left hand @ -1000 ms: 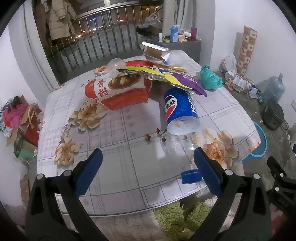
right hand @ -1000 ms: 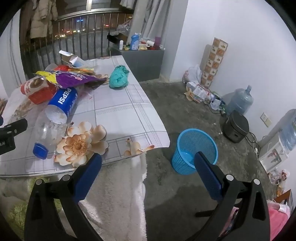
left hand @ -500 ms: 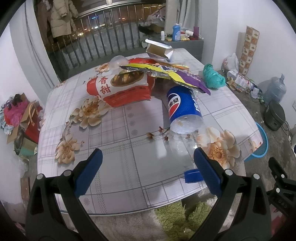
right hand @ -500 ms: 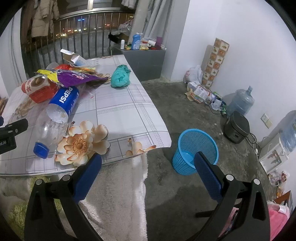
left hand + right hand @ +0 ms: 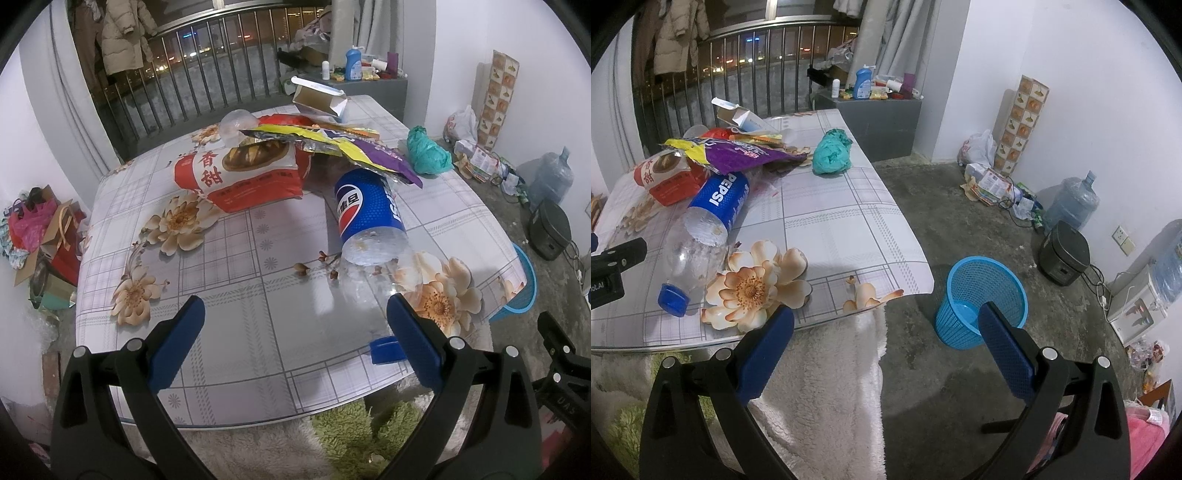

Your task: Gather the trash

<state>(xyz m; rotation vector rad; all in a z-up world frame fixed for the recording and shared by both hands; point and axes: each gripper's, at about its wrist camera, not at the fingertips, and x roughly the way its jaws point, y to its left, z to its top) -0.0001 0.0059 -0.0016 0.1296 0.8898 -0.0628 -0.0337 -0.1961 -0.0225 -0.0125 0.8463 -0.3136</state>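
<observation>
Trash lies on a floral table [image 5: 229, 339]: an empty Pepsi bottle [image 5: 367, 218] on its side with its blue cap [image 5: 384, 349] toward me, a red-and-white snack bag [image 5: 243, 173], a purple-yellow wrapper [image 5: 347, 147], an open carton [image 5: 319, 99] and a crumpled teal bag [image 5: 428, 151]. My left gripper [image 5: 291, 314] is open and empty over the table's near edge, the bottle cap beside its right finger. My right gripper [image 5: 882, 317] is open and empty beyond the table's corner. A blue mesh bin [image 5: 980, 301] stands on the floor, just past my right gripper's right finger.
The Pepsi bottle [image 5: 705, 221] and teal bag [image 5: 831, 151] also show in the right wrist view. A white fleece [image 5: 820, 387] hangs below the table. A rice cooker [image 5: 1063, 253], water jugs [image 5: 1071, 201] and litter line the right wall. A railing [image 5: 207, 88] stands behind.
Both grippers have drifted slightly; the left one has risen a little, so the table trash sits lower in its view. Nothing was grasped or moved.
</observation>
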